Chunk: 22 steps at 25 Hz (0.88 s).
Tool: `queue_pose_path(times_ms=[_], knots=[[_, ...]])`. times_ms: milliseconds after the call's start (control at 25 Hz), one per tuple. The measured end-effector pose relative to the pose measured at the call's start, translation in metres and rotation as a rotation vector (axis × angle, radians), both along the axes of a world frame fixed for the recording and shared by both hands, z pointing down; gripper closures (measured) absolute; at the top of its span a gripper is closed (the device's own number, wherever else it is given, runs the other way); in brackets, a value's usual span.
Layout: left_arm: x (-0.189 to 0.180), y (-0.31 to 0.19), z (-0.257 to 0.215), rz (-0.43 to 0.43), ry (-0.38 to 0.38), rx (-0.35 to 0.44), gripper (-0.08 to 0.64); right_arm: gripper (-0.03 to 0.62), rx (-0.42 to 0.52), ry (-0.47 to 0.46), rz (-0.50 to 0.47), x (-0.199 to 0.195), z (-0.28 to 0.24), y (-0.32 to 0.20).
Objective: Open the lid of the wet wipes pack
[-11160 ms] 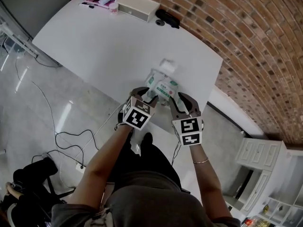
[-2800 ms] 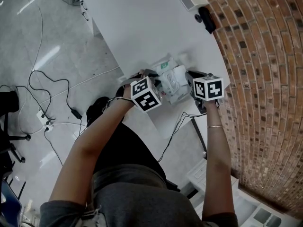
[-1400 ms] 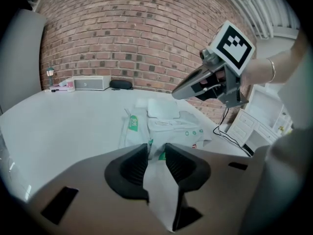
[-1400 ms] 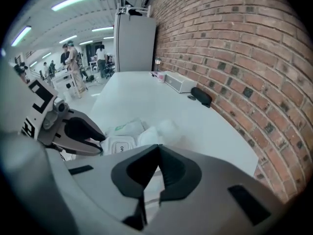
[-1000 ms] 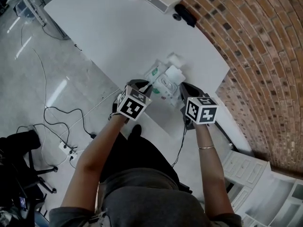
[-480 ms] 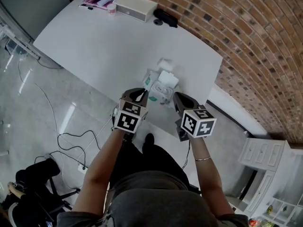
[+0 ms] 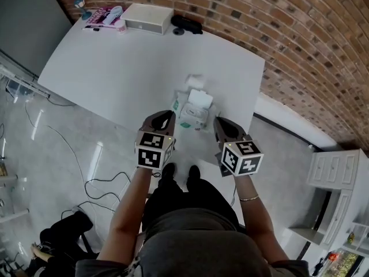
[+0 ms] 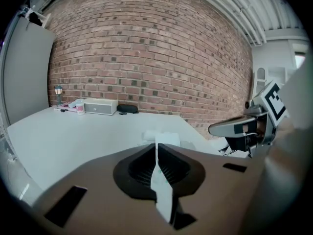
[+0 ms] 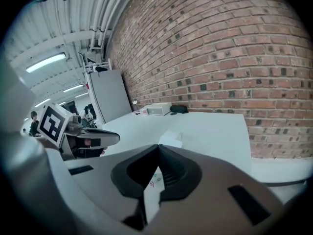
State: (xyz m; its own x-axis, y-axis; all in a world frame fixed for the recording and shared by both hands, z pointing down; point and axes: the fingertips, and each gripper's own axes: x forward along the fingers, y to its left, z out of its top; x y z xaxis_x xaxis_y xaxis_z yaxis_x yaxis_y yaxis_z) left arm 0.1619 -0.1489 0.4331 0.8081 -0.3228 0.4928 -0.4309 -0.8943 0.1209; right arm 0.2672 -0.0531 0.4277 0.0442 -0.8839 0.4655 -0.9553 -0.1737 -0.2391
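Observation:
The wet wipes pack (image 7: 192, 117) lies near the front edge of the white table (image 7: 115, 56). Its white lid (image 7: 200, 98) stands flipped up at the far side. My left gripper (image 7: 166, 115) hangs just short of the pack's left corner, its jaws closing to a thin slit with nothing in it. My right gripper (image 7: 218, 122) is off the pack's right corner, shut and empty. In the left gripper view the lid (image 8: 167, 137) peeks over my left gripper (image 8: 156, 144). In the right gripper view the lid (image 9: 170, 139) shows beyond my right gripper (image 9: 158, 145).
A small white object (image 7: 195, 81) lies just behind the pack. At the table's far edge stand a white box (image 7: 149, 18), a black case (image 7: 185, 23) and a pink booklet (image 7: 105, 15). A brick wall (image 7: 300, 45) runs along the right. Cables (image 7: 95, 183) lie on the floor.
Both grippers have drawn back from the pack's sides toward the person and risen a little. The left jaws have come together. The lid stays up.

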Motion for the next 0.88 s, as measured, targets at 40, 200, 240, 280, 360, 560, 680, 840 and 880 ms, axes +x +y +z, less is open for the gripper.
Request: queue_pose_path(times_ms=[40, 200, 240, 280, 360, 560, 680, 840, 880], knots=[[0.0009, -0.0006, -0.0019, -0.002, 0.005, -0.003, 0.528, 0.588, 0.007, 0.011, 0.003, 0.0010, -0.0011, 0.0014], [0.0038, -0.0030, -0.0083, 0.001, 0.011, 0.002, 0.529, 0.589, 0.029, 0.026, 0.008, 0.0024, -0.0051, 0.0041], [0.0044, -0.0032, -0.0092, 0.001, 0.011, 0.003, 0.528, 0.589, 0.031, 0.027, 0.007, 0.0027, -0.0058, 0.0044], [0.0050, -0.0031, -0.0097, 0.003, 0.010, 0.003, 0.528, 0.590, 0.031, 0.029, 0.008, 0.0034, -0.0063, 0.0048], [0.0065, -0.0022, -0.0094, 0.007, 0.008, 0.002, 0.528, 0.589, 0.031, 0.032, 0.014, 0.0058, -0.0067, 0.0057], [0.0073, -0.0004, -0.0056, 0.008, 0.003, -0.014, 0.528, 0.590, 0.036, 0.050, 0.007, 0.0048, -0.0077, 0.0060], [0.0070, 0.0009, -0.0043, 0.008, 0.005, -0.027, 0.528, 0.589, 0.037, 0.048, 0.009, 0.0026, -0.0069, 0.0075], [0.0079, 0.0021, -0.0031, 0.011, 0.002, -0.033, 0.528, 0.589, 0.028, 0.048, 0.015, 0.0035, -0.0030, 0.0098], [0.0080, 0.0021, -0.0026, 0.011, 0.000, -0.033, 0.528, 0.589, 0.025, 0.047, 0.016, 0.0040, -0.0018, 0.0104]])
